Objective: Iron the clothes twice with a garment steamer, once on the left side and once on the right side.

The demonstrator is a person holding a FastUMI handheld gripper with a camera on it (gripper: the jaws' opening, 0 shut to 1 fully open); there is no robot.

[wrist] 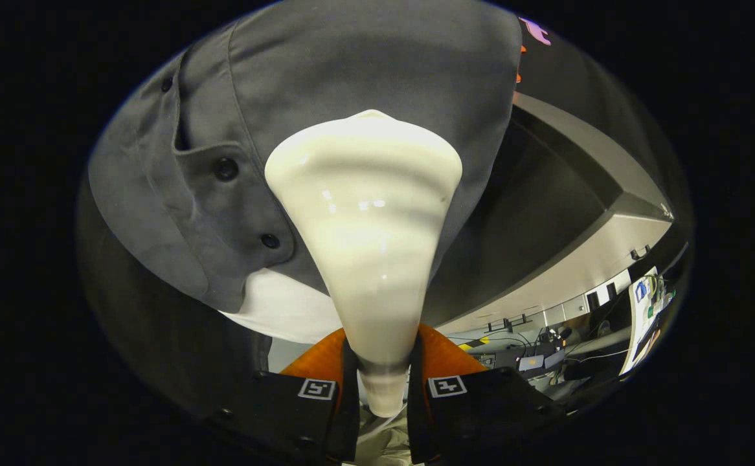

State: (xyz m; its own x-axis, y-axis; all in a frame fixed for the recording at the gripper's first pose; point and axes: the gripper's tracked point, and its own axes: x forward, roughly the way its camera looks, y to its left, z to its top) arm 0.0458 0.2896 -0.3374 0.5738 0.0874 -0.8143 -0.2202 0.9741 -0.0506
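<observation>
Both fingers of the gripper (pixel 383 382) press on the narrow neck of a glossy cream-white plastic garment steamer (pixel 368 226), one on each side of it, so the jaws are closed around the handle with no gap to either side. From that clamped neck the steamer widens forward into a broad, rounded, cone-shaped head, whose far rim lies against a grey button-front shirt (pixel 326 71) that hangs just beyond the fingers. Whether the head truly touches the cloth or stands a hair off it cannot be told, since the head itself hides the meeting place. The shirt's buttoned placket runs down beside the steamer on one side, with dark round buttons (pixel 225 169) showing along it, and a flap of the grey cloth folds outward there. Beneath the shirt's lower hem, close to the fingers, a patch of white fabric (pixel 287 307) shows. On the other side of the steamer, past the shirt's edge, a pale angled ceiling panel (pixel 585 162) stretches away, and below it, well apart from the gripper, stands a cluttered desk area (pixel 546 353) with cables and small devices too small to make out.
</observation>
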